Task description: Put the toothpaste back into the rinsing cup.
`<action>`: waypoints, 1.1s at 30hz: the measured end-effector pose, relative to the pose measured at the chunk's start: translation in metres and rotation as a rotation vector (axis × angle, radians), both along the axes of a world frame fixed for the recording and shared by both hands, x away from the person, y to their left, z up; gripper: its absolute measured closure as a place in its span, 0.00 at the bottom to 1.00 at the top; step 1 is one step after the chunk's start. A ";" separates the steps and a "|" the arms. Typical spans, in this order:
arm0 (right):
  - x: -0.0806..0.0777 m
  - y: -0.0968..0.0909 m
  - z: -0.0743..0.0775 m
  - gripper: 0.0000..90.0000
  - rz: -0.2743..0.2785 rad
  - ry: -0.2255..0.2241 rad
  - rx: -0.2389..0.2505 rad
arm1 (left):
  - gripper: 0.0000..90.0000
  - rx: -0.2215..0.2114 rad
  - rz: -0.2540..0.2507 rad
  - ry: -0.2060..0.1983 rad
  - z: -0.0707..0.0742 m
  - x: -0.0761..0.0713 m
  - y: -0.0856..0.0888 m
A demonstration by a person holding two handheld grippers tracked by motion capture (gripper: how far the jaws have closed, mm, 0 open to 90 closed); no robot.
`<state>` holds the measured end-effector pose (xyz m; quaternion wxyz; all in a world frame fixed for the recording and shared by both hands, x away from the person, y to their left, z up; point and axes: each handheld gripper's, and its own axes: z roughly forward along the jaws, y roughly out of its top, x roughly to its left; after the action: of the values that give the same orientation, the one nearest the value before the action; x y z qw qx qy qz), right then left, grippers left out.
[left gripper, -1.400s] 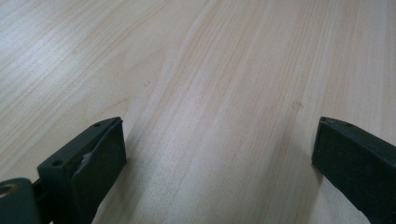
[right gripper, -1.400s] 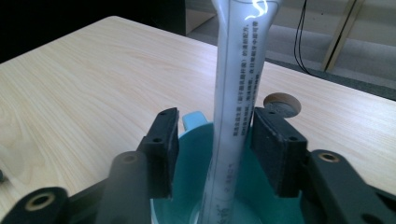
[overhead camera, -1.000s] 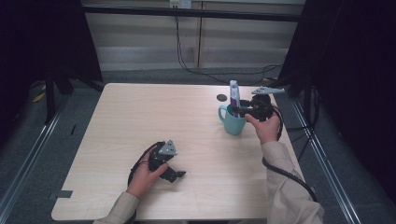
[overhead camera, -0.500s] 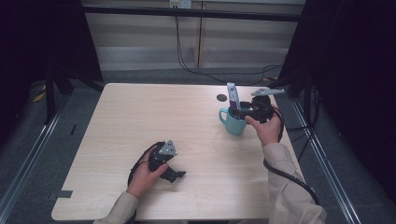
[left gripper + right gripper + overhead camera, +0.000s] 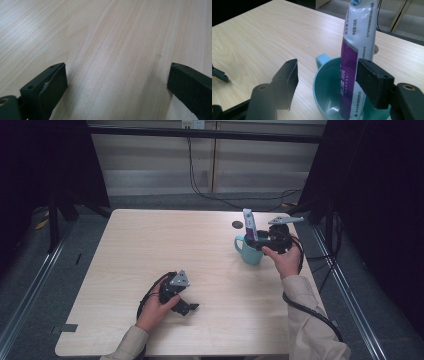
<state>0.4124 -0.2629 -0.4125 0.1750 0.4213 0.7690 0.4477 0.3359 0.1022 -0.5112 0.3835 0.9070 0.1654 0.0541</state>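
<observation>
Right gripper view gives me the tube point(image 5: 357, 50) closest: white above, purple below, standing upright in the teal mug point(image 5: 329, 100); my right gripper point(image 5: 327, 82) has just been opening, jaws straddling it. High view adds the mug's place at the table's point(image 5: 150, 245) far right, left gripper point(image 5: 182, 306) open near me

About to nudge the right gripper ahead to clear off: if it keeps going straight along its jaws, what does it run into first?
The toothpaste tube standing in the teal mug. It sits between the open jaws of the right gripper, close against one of them; whether it touches that jaw is unclear. The mug's far rim likely comes next.
</observation>
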 end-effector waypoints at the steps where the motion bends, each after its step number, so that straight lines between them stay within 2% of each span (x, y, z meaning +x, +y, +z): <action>1: -0.001 0.000 0.000 0.36 0.004 0.001 0.003 | 0.03 0.000 0.000 0.000 0.000 0.000 0.000; 7: -0.004 0.004 -0.001 0.32 0.015 0.026 0.010 | 0.03 0.000 0.000 0.000 0.000 0.000 0.000; 18: -0.017 0.010 0.004 0.27 0.066 0.025 -0.027 | 0.03 0.000 0.000 0.000 0.000 0.000 0.000; 28: -0.029 0.016 0.008 0.23 0.096 0.031 -0.030 | 0.03 0.000 0.000 0.000 0.000 0.000 0.000; 33: -0.035 0.020 0.010 0.22 0.130 0.026 -0.023 | 0.03 0.000 0.001 0.001 0.000 0.000 0.000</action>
<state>0.3773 -0.2434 -0.4027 0.1402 0.3741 0.8022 0.4437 0.3355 0.1022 -0.5113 0.3833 0.9070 0.1660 0.0536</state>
